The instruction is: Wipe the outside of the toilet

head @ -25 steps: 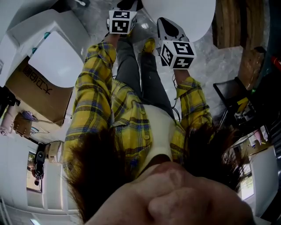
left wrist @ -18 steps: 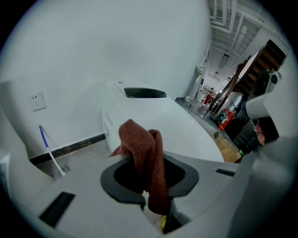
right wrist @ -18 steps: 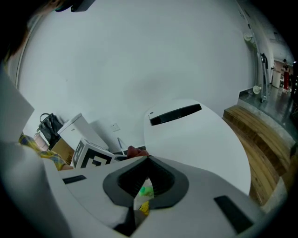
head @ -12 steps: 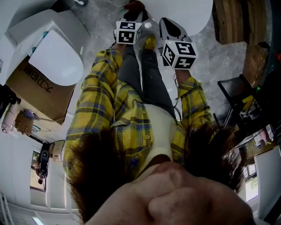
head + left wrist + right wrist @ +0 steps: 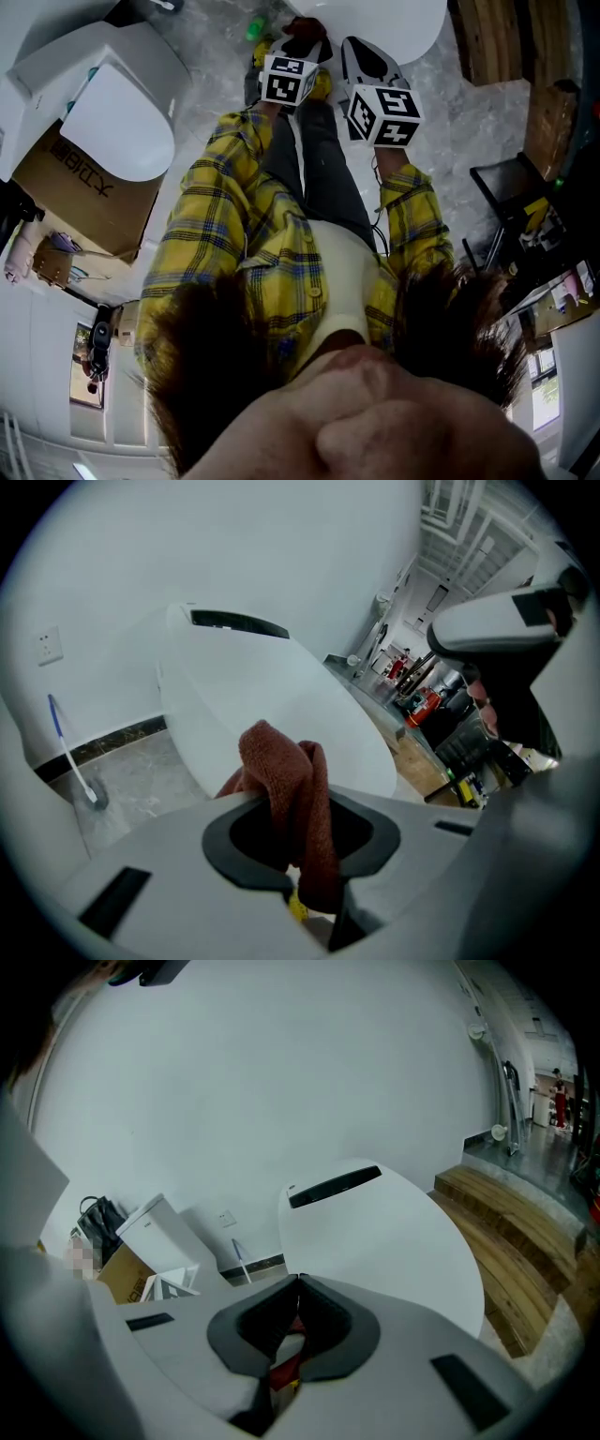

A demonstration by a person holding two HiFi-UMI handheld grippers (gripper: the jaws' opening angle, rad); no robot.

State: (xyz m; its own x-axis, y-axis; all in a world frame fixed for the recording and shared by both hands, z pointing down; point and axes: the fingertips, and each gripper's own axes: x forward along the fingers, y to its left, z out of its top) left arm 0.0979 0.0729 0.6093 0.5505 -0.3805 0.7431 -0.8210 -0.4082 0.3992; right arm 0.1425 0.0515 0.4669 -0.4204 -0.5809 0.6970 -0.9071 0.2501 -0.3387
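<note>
The white toilet [image 5: 384,21] lies at the top of the head view, and its closed lid [image 5: 272,705] fills the middle of the left gripper view. My left gripper [image 5: 300,42] is shut on a reddish-brown cloth [image 5: 291,799], which sticks up between the jaws and hangs close in front of the bowl. To its right my right gripper [image 5: 364,64] points at the same toilet [image 5: 375,1232]. Its jaws meet at the tips, with nothing held. A patch of red shows below them.
A second white toilet [image 5: 117,122] and a cardboard box [image 5: 70,178] stand at the left. Wooden steps [image 5: 492,42] lie at the right, with a black frame [image 5: 506,197] below them. A toilet brush [image 5: 75,761] leans by the wall. A green object [image 5: 255,30] lies on the grey floor.
My left gripper has moved right and forward with the cloth, closer to the toilet and the right gripper. The right gripper has hardly moved.
</note>
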